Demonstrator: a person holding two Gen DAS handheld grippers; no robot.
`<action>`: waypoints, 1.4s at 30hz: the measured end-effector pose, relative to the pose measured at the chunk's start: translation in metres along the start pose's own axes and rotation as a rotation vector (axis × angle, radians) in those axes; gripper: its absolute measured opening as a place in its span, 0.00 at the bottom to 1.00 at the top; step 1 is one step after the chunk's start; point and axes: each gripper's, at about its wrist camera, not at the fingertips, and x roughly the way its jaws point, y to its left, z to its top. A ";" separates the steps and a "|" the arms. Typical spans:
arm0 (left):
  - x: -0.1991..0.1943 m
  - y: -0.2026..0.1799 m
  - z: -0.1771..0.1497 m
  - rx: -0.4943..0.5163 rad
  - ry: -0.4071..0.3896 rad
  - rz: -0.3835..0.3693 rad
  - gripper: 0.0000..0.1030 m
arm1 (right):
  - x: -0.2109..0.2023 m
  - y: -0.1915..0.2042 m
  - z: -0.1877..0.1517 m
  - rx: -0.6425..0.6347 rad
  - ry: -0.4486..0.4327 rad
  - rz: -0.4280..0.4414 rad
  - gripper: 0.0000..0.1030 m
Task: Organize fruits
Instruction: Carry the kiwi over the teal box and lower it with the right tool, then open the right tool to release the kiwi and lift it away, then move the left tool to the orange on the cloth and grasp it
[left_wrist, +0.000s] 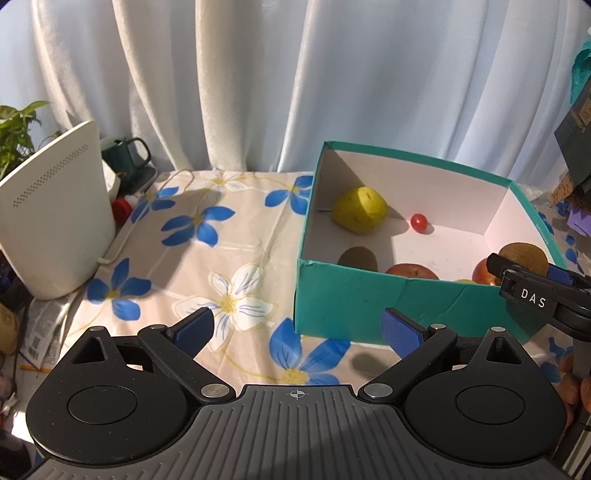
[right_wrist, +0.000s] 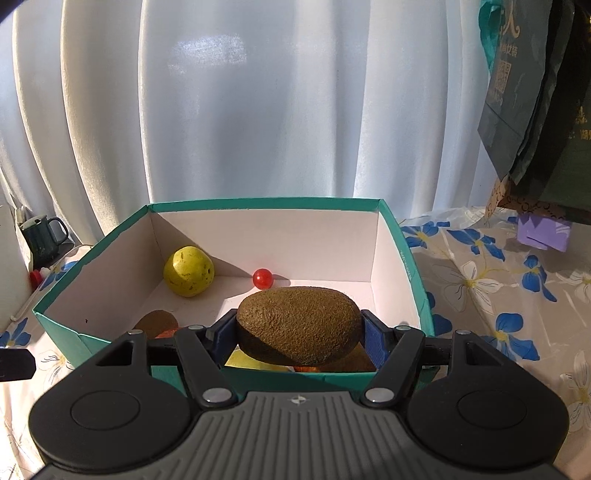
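Floral tablecloth (left_wrist: 236, 258): right tongs (right_wrist: 299, 332) clamp one of two kiwis (right_wrist: 299, 321).

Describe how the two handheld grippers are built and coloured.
Both the left gripper and the right gripper match: black linkage arms with silver pivot pins, round black side discs, a grey ribbed body bearing a small crosshair mark, and blue pads on the jaws. The right one carries white "DAS" lettering.
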 end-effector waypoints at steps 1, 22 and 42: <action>0.000 0.000 0.000 0.000 0.001 -0.002 0.97 | 0.000 0.000 0.000 0.001 0.003 0.003 0.67; -0.008 0.002 -0.008 0.017 -0.002 -0.007 0.97 | -0.035 0.004 0.009 -0.053 -0.099 -0.053 0.85; -0.030 -0.026 -0.080 0.243 -0.029 -0.212 0.97 | -0.159 -0.010 -0.037 -0.054 -0.336 -0.049 1.00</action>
